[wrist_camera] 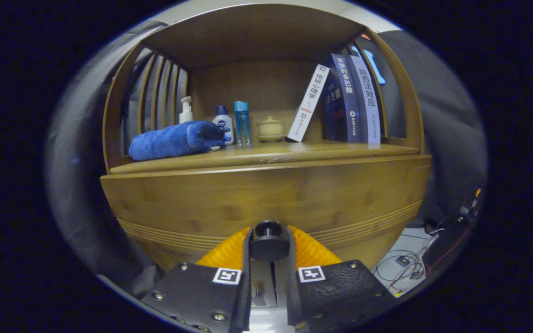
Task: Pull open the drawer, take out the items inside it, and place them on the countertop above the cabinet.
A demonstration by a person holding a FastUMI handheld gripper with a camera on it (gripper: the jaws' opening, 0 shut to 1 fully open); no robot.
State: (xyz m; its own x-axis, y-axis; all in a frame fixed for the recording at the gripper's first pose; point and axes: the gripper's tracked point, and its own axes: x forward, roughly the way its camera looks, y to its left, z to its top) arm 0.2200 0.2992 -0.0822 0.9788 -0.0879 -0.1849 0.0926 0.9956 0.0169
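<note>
Spreading wide beyond the claw, the wooden cabinet (266,194) is the largest thing here, its drawer front (201,203) standing square ahead of the fingers, long axis running left to right, grooved bands curving along its lower part. The drawer sits flush with the cabinet face, not yet pulled out, and nothing inside it can be seen. Directly above the drawer lies the countertop (285,150), a flat wooden shelf under an arched hood with slatted sides. Up and to the right of the claw, three books (350,101) stand on the countertop; the white one leans leftward, the two darker ones are nearly upright against the right frame. Up and to the left, a rolled blue towel (174,138) lies on its side, its long axis running left to right, the rolled end facing right. Behind the towel stand a white pump bottle (185,110), a white bottle with a dark cap (223,122) and a slim blue bottle (242,122), close together. A small pale lidded cup on a saucer (270,127) sits between the bottles and the books. Smallest and nearest, the drawer's round black knob (268,241) juts straight toward the camera, and the gripper (269,247) is clenched on it, its orange-backed fingers (310,252) pressing the knob from either side.
</note>
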